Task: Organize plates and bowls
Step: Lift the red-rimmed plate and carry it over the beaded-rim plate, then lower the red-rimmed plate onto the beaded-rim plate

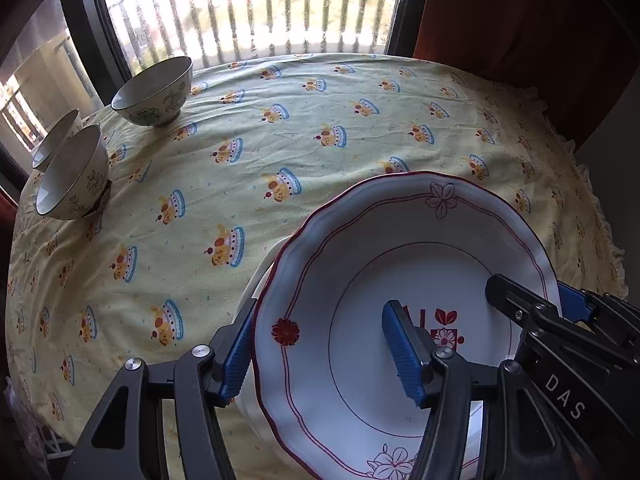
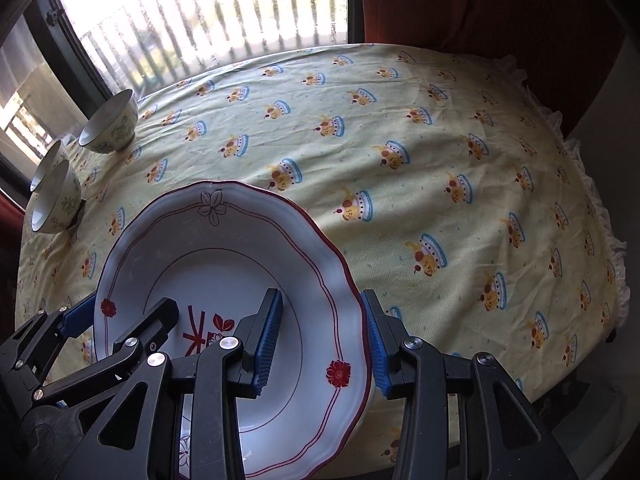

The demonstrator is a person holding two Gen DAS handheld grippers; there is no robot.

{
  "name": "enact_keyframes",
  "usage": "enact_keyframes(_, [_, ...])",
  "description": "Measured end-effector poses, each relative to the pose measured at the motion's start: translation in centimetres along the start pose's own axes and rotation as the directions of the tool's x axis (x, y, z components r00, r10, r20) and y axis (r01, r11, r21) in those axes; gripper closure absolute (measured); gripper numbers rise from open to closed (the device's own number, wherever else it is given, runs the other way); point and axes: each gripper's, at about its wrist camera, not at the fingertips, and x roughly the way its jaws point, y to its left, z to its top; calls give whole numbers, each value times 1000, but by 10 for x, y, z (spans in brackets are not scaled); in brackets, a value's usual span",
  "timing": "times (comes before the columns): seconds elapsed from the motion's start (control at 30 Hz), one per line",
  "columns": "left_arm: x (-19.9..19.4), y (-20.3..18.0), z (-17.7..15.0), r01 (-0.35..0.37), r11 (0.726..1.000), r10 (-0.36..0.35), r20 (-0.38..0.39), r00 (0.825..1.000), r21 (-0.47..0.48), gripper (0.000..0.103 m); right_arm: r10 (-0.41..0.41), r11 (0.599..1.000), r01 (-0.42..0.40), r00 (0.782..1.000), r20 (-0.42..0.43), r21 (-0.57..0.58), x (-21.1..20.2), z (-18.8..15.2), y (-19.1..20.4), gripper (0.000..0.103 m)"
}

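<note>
A white plate (image 1: 360, 248) with a red scalloped rim and flower prints hangs tilted over the tablecloth. My left gripper (image 1: 320, 344) is shut on its left rim, one blue pad under the edge and one inside the well. My right gripper (image 2: 322, 308) is shut on the opposite rim the same way. Each gripper shows in the other's view: the right gripper (image 1: 540, 296) and the left gripper (image 2: 122, 314). The same plate (image 2: 224, 240) fills the lower left of the right wrist view. Just under it, the edge of another white plate (image 1: 256, 284) peeks out.
Three floral bowls stand at the table's far left by the window: one alone (image 1: 154, 92), two close together (image 1: 74, 174) (image 1: 56, 144). The yellow patterned tablecloth (image 1: 360, 120) covers the round table. A dark red curtain (image 2: 500, 12) hangs behind on the right.
</note>
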Motion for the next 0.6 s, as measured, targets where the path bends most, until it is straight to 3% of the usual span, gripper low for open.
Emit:
enact_keyframes(0.23, [13, -5, -8, -14, 999, 12, -41, 999, -52, 41, 24, 998, -26, 999, -38, -52, 16, -2, -9, 58])
enact_keyframes(0.6, [16, -17, -11, -100, 994, 99, -16, 995, -53, 41, 66, 994, -74, 993, -101, -77, 32, -3, -16, 59])
